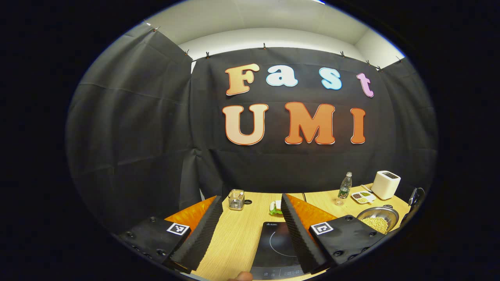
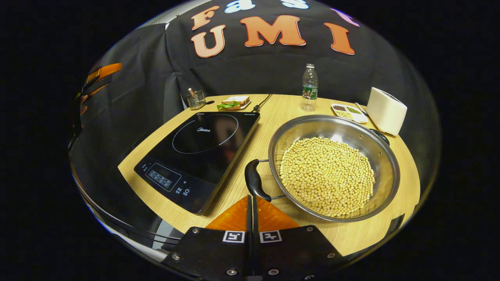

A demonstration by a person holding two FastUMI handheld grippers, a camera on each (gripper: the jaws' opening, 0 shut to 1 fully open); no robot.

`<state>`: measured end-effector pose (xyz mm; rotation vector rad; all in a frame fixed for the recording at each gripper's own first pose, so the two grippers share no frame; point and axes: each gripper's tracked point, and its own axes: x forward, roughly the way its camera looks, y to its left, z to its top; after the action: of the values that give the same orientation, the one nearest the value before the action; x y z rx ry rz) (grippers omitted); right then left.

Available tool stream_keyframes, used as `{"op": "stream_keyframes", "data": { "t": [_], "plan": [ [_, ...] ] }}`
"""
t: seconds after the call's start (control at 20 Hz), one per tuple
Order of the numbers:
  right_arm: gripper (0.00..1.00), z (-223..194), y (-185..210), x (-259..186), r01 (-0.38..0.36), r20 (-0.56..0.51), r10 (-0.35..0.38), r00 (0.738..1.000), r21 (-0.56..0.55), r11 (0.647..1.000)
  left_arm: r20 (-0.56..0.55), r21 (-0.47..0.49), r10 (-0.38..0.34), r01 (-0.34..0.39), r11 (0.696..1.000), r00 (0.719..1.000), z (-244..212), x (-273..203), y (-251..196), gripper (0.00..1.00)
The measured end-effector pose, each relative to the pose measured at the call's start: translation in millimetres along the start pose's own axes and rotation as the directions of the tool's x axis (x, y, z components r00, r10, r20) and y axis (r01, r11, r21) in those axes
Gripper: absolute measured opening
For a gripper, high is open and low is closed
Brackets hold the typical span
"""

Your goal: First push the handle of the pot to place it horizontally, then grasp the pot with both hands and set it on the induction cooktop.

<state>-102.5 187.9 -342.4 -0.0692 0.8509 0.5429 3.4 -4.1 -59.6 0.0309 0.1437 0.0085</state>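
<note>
pot: We see the pot [image 2: 334, 168], a wide steel one full of pale beans, standing on the tabletop [image 2: 273, 113] toward its right edge, well back from the near edge, as the right gripper view gives it.
near handle: The black handle [image 2: 254, 180] sits on the pot's left rim, facing the cooktop; its long axis runs roughly from near edge to far edge, a little tilted.
far handle: A second dark handle [image 2: 379, 136] shows on the opposite rim, toward the white toaster [image 2: 386, 110].
right gripper: The right gripper [image 2: 250, 203] has its two fingers pressed flat together with nothing between them, and its tip is just at the near end of the black handle; we cannot tell if it touches.
key relation: The handle lies straight ahead of this gripper and slightly up, so we judge the push belongs to the right one, which is by far the nearer.
cooktop: The induction cooktop [image 2: 203, 150] lies just left of the pot, apart from it, its control panel toward the near edge.
left gripper: The left gripper [image 1: 250, 230] is spread wide and holds nothing; it hangs above the near edge with the cooktop [image 1: 277, 246] between its fingers, and the pot [image 1: 378, 218] well off to its right.
step: We judge the handle push is in hand, and the two-handed lift is not yet begun.
</note>
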Motion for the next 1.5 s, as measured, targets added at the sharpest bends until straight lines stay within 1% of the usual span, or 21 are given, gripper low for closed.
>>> {"op": "stream_keyframes", "data": {
  "t": [0.25,1.05,1.35,1.5],
  "plan": [
    [0.00,0.3,6.3,8.3,-0.012,-0.010,0.012,1.000,0.008,1.000,-0.007,0.006,0.008,-0.008,1.000,1.000,-1.4,-1.3,5.1,0.98],
    [0.00,21.8,14.3,35.5,-0.054,0.003,0.054,0.999,0.046,0.997,-0.022,0.002,0.032,-0.032,0.999,0.999,-4.9,4.0,18.8,0.97],
    [0.00,29.5,16.7,46.2,-0.043,0.014,0.043,0.999,0.030,0.999,-0.027,-0.011,0.030,-0.030,0.999,0.999,-8.1,6.4,23.3,0.98],
    [0.00,34.3,18.1,52.0,-0.050,0.013,0.049,0.999,0.042,0.998,-0.029,-0.019,0.034,-0.035,0.999,0.999,-10.9,7.9,28.6,0.97]
  ]
}}
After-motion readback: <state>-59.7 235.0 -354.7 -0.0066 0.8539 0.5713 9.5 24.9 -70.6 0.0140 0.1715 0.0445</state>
